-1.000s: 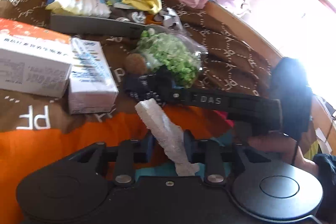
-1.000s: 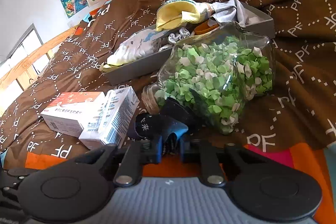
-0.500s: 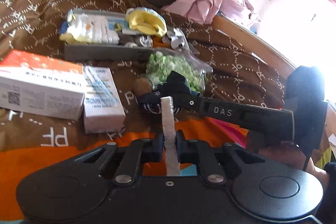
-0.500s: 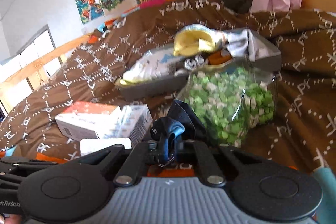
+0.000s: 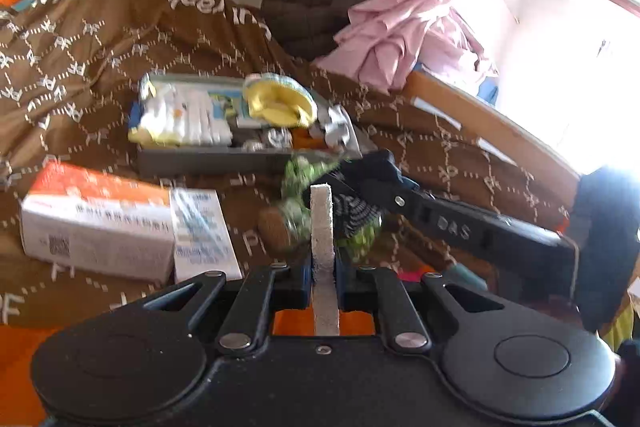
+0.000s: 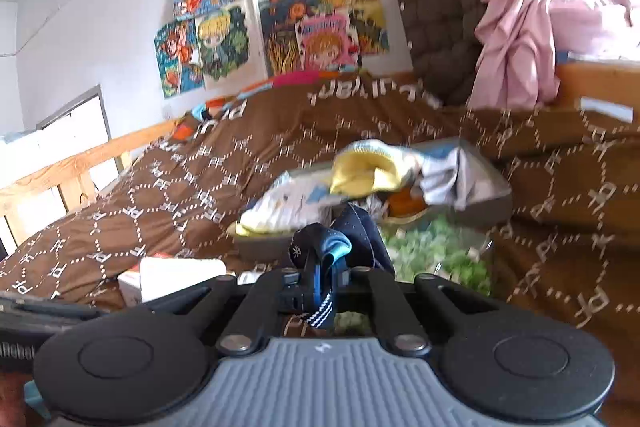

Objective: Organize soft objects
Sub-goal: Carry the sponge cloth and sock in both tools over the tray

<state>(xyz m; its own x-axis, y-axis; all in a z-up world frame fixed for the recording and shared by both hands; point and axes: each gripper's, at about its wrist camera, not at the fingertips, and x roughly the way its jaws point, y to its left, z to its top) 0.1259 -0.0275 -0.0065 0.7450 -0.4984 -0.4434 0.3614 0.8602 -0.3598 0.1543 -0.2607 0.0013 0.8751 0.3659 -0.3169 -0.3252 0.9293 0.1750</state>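
Both grippers are loaded above the bed: the left gripper (image 5: 323,273) pinches a white cloth strip (image 5: 322,223), the right gripper (image 6: 316,281) a navy sock (image 6: 324,251). The grey tray (image 5: 208,161) at eleven o'clock already holds soft items; these two look yet undelivered.

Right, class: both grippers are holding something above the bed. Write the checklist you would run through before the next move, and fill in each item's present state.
1. Left gripper shut on the white strip: ok, the strip stands upright between the fingers.
2. Right gripper shut on the dark sock: ok, fabric bunched between the fingers.
3. Room in the grey tray for more: cannot tell, it already looks crowded with clothes.
4. Jar of green paper bits clear of the path: not ok, it lies right before the tray.
5. Grippers apart from each other: cannot tell, the right one reaches across the left view.
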